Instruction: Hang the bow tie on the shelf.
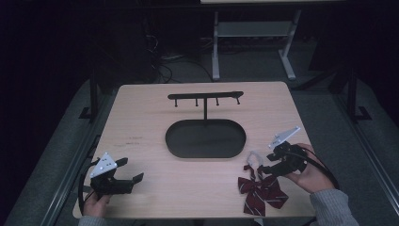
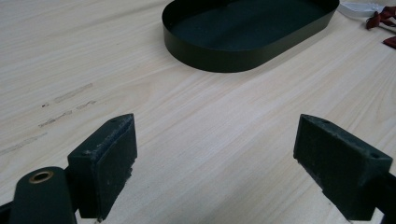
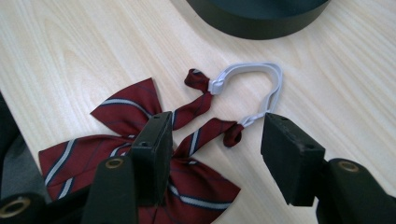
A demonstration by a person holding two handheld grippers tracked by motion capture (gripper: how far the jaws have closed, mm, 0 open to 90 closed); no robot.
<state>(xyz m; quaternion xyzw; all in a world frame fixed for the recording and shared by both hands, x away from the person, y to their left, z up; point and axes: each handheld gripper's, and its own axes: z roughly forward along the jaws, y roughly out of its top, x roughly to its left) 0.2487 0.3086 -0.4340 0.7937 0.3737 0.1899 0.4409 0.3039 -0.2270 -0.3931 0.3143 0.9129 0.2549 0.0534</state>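
Nearest the person, at the front right of the pale wooden surface [image 1: 155, 108], the dark red striped fabric bow tie [image 3: 140, 154] lay flat with its two short straps running up to a grey elastic neck loop [image 3: 261, 77]. The right claw [image 3: 212, 144] hung just over it, released, one jaw above the bow's knot and the other beside the end of the loop, nothing yet between them. The likely slip was a poor bite: closing there could catch only one thin strap or a fold of cloth, so the bow would dangle crooked or slide out when lifted, and the springy loop could flick away from the pad. At the front left the left claw [image 1: 123, 175] also stood released over bare wood, well apart from the tie, too far to steady it. Farther back sat the black oval metal tray [image 1: 205, 139] with its black hook rack [image 1: 205, 97]; the limp loop could easily miss a small peg.
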